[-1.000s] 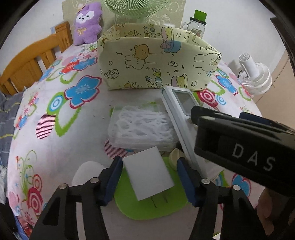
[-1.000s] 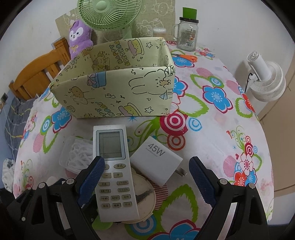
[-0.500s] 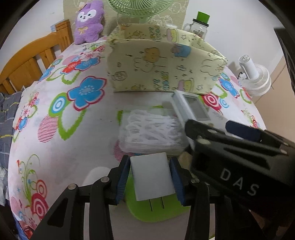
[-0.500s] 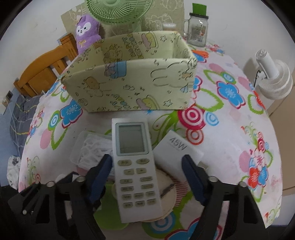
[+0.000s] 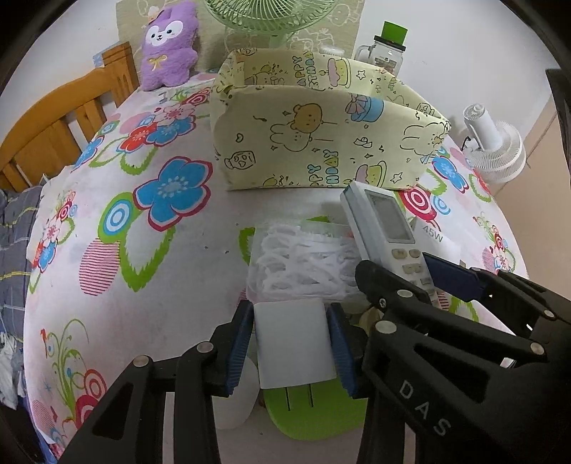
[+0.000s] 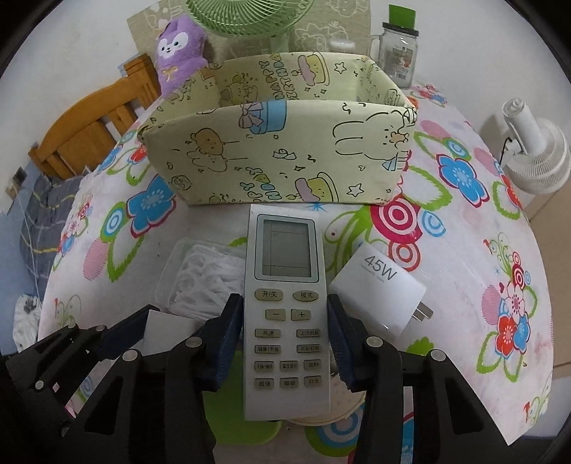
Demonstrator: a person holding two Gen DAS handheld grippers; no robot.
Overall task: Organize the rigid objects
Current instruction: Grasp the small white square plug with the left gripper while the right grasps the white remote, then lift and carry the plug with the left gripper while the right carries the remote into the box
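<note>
My left gripper (image 5: 291, 342) is shut on a small white charger plug (image 5: 292, 342), prongs pointing toward me, held just above the table. My right gripper (image 6: 285, 335) is shut on a white air-conditioner remote (image 6: 285, 303); the remote also shows in the left wrist view (image 5: 382, 225). A yellow cartoon-print storage box (image 6: 278, 160) stands open at the far middle of the table, also in the left wrist view (image 5: 321, 142). A white 45W charger (image 6: 382, 285) lies right of the remote. A clear box of white floss picks (image 5: 303, 264) lies between the grippers.
A floral tablecloth (image 5: 142, 250) covers the table. A green disc (image 5: 321, 414) and a cream round lid (image 6: 339, 403) lie under the grippers. A purple plush (image 5: 167, 43), green fan (image 6: 246, 18) and glass jar (image 6: 398, 50) stand behind the box. A white fan (image 6: 535, 153) is right.
My left gripper closed on the white plug and lifted it slightly. My right gripper closed on the remote, which was lying between its open fingers before.
</note>
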